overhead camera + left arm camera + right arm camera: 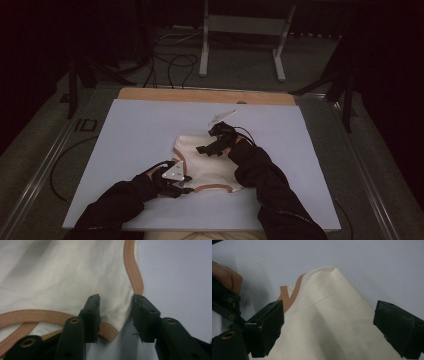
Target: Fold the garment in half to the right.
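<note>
A: State the position of the garment point(210, 167).

B: One cream cloth garment with tan binding point(133, 270) along its edges lies flat on the pale blue counter point(135, 130). Its near corner sits between the fingers of the left gripper point(116, 317). Its far portion rises in a soft peak ahead of the fingers of the right gripper point(328, 330).

A: State of the fingers?

B: Left gripper: fingers partly closed around the bound corner, with a gap visible on both sides; the cloth is not yet clamped. Right gripper: fingers spread wide, straddling the cloth, nothing grasped.

A: Expected handling?

B: Judged light, thin and limp. It will drape and fold under its own weight, and a single layer may slide out of a loose grip. The binding is thicker and stitched, so it should give the firmest purchase. Take hold at the bound corner between the left fingers, and at the edge beyond the right fingers.

A: Count?

B: One garment, two grippers, one counter. A small pale object point(221, 117) lies beyond the right fingers; its identity cannot be determined.
</note>
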### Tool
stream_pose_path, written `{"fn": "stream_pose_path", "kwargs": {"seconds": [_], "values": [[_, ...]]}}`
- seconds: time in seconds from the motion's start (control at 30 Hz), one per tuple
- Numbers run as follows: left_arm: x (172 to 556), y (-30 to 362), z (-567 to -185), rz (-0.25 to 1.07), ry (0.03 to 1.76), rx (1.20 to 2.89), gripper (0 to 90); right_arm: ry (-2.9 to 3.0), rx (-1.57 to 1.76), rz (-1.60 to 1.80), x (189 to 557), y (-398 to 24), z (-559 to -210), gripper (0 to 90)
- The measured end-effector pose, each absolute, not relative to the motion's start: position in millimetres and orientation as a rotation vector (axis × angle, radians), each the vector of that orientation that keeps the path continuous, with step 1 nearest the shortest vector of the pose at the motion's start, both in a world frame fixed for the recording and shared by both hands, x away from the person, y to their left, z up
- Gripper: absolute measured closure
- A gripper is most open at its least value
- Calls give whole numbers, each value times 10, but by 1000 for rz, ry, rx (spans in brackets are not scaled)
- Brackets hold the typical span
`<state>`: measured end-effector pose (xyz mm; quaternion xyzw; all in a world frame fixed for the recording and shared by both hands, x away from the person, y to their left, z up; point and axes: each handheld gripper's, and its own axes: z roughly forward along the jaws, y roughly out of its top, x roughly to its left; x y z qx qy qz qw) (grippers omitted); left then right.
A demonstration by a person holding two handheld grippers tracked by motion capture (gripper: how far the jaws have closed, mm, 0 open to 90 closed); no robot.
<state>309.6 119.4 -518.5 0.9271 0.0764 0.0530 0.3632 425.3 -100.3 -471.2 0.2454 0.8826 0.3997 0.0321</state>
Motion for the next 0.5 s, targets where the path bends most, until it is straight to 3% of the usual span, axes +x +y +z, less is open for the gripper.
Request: {"fn": "stream_pose_path", "kwargs": {"seconds": [0.2,0.5], "values": [[3124,1191,-5192,146,199,2381,811,2731,735,1228,4266,-893,-4724,98],[3125,1188,-5200,150,212,2376,863,2744,695,1232,4309,-699,-4729,100]]}}
